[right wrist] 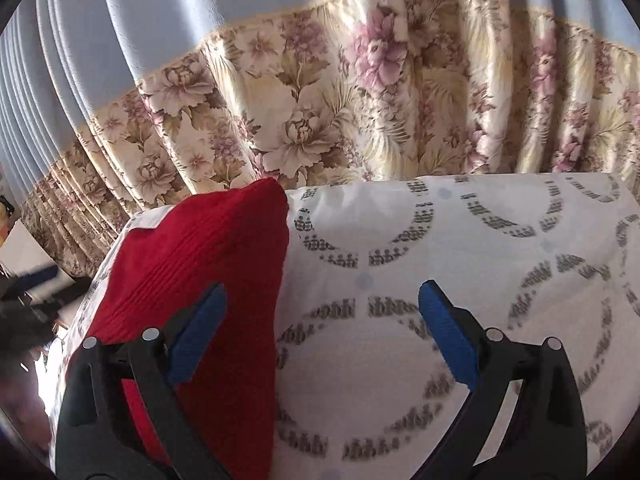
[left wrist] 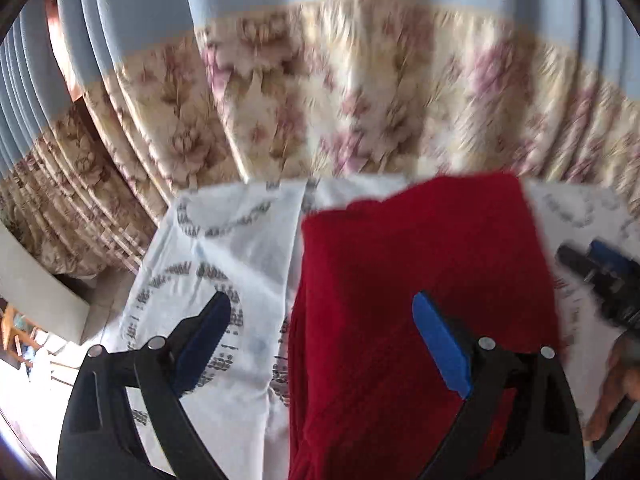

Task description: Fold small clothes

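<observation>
A red knit garment (left wrist: 420,280) lies folded on a white cloth with grey ring patterns (left wrist: 224,240). In the left wrist view my left gripper (left wrist: 322,304) is open above the garment's left edge, one blue pad over the white cloth, the other over the red knit. In the right wrist view the garment (right wrist: 200,264) lies at the left. My right gripper (right wrist: 322,294) is open and empty, its left pad over the garment's right edge, its right pad over the white cloth (right wrist: 460,248). The right gripper (left wrist: 600,276) also shows at the right edge of the left wrist view.
A floral curtain with a blue upper part (right wrist: 340,100) hangs just behind the surface's far edge. The person's hand (left wrist: 616,384) shows at the right of the left wrist view. Floor and furniture (left wrist: 36,320) lie beyond the surface's left edge.
</observation>
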`<action>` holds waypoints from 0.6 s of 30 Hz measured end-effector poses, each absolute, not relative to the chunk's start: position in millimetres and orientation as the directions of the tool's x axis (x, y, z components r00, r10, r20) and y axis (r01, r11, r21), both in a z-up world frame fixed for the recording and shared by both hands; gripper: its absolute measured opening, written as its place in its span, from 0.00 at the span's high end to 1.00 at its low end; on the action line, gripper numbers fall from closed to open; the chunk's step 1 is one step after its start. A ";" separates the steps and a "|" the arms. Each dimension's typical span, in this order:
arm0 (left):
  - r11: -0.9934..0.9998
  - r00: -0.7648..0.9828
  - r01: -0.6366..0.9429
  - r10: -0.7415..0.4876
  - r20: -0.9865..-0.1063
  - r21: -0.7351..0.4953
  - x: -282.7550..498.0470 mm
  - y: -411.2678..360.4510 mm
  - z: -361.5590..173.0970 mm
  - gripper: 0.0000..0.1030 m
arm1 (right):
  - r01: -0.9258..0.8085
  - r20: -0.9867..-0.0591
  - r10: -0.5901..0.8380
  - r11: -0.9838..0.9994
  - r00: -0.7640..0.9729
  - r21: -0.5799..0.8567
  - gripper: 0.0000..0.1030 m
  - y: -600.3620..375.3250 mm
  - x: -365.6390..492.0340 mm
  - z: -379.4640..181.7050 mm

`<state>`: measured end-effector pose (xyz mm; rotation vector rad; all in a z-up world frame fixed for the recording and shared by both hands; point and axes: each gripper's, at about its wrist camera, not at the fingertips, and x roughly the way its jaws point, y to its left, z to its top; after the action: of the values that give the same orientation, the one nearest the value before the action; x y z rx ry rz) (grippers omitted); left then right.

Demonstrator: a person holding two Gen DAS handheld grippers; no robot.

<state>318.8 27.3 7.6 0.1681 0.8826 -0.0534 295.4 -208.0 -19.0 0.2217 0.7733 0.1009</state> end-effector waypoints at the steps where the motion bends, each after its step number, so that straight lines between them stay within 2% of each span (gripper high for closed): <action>1: 0.986 0.616 0.106 0.033 -0.787 0.125 322.6 29.9 -4.7 0.10 | -0.010 -0.672 0.176 0.970 0.719 0.243 0.06 -205.0 303.0 -21.3; 4: 0.989 0.611 0.076 0.054 -0.789 0.127 322.4 44.1 -31.0 0.07 | -0.029 -0.672 0.180 0.973 0.718 0.230 0.06 -191.0 316.5 -27.3; 6: 0.997 0.616 0.045 0.023 -0.787 0.065 319.2 60.8 -42.0 0.02 | -0.037 -0.710 0.124 0.990 0.694 0.137 0.06 -173.7 327.4 -35.2; 9: 1.000 0.609 0.027 -0.014 -0.793 0.004 321.1 78.2 -51.4 0.01 | -0.041 -0.733 0.084 0.996 0.675 0.077 0.05 -161.7 336.4 -52.3; 15: 0.993 0.606 0.052 -0.118 -0.787 -0.108 318.2 90.4 -53.3 0.01 | -0.022 -0.715 0.087 0.995 0.694 0.099 0.03 -165.2 335.3 -52.1; 18: 0.986 0.598 0.050 -0.158 -0.785 -0.161 318.1 99.5 -43.3 0.02 | -0.003 -0.702 0.129 0.984 0.701 0.177 0.03 -179.7 319.5 -36.8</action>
<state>318.1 99.5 -43.3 -0.1268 0.9221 -0.1209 319.5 -179.7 -36.8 0.1672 0.7917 0.0739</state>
